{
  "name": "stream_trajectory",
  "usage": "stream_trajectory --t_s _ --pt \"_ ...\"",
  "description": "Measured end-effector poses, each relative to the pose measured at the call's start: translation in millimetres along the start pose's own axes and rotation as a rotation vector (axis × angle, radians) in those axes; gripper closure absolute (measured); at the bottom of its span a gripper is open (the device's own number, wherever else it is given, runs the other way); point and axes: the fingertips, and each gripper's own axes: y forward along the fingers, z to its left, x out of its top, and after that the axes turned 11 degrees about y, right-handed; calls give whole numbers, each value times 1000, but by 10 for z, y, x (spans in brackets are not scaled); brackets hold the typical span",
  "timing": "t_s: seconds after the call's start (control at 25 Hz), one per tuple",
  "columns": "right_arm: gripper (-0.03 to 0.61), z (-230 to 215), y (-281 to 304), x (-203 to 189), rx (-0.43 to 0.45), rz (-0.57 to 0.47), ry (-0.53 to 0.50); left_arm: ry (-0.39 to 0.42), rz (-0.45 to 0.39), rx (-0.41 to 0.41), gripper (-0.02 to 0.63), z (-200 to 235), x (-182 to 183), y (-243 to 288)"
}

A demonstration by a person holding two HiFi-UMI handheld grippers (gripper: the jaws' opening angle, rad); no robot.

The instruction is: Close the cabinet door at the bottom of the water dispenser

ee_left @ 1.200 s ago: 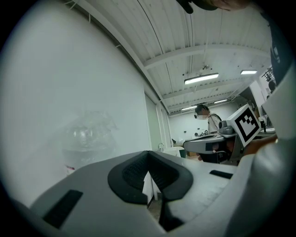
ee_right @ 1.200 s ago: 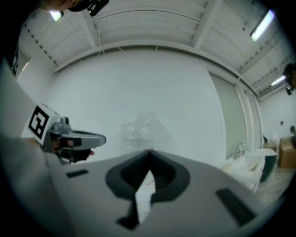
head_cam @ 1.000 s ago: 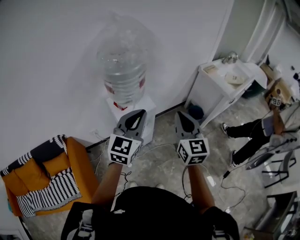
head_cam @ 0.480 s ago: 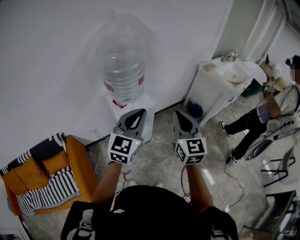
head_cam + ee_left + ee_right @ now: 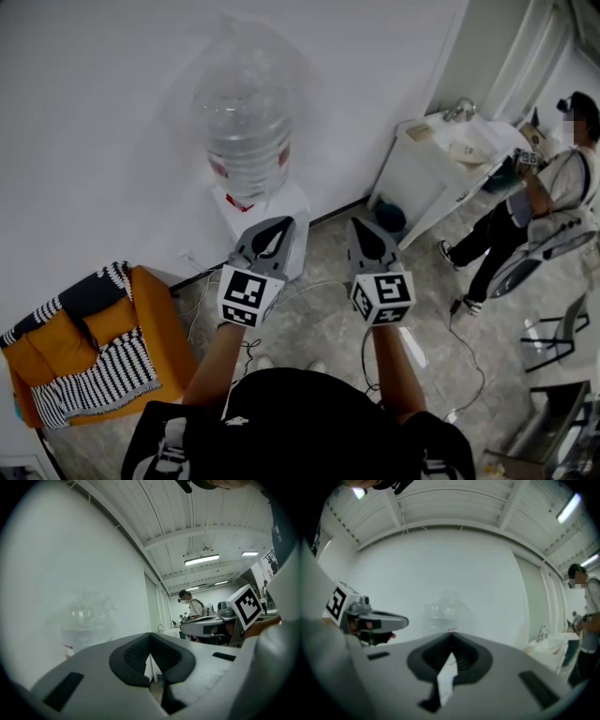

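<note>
- Standing over a grey marbled floor (image 5: 319, 323), a person holds both grippers out level and side by side, well apart from each other, pointing towards the white wall (image 5: 103, 112).
- The left gripper (image 5: 150, 635) has its jaws brought together, the tips meeting in a closed point; nothing is between them.
- The right gripper (image 5: 451, 636) also has its jaws fully together and is empty.
- The white floor-standing water dispenser (image 5: 292, 202) stands against the wall, straight ahead of the left gripper and slightly left of the right one.
- A large clear plastic water bottle (image 5: 246, 122) sits upside down on top of the dispenser, with a red-and-white label near its neck.
- In the head view the left gripper covers most of the dispenser's front, so the cabinet door at its bottom cannot be made out, nor whether it is open or closed. Neither gripper touches the dispenser.
- An orange armchair (image 5: 155, 333) sits at the left near the wall, with a black-and-white striped blanket (image 5: 103, 380) draped over it.
- A white table (image 5: 422, 183) stands to the right of the dispenser, with a small metal tap (image 5: 459, 112) and some flat items on its top.
- A dark blue rounded object (image 5: 391, 219) lies on the floor just beside the base of that table.
- Thin cables (image 5: 469, 352) trail across the floor between the dispenser and the lower right.
- Another person (image 5: 534, 202) is at the far right beyond the table, in dark trousers and a light top, holding something small in front of them.
</note>
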Motion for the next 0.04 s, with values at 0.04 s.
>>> stream_trajectory --t_s 0.04 --pt "545 -2 -4 -9 -1 0 6 4 0 -1 603 -4 5 -4"
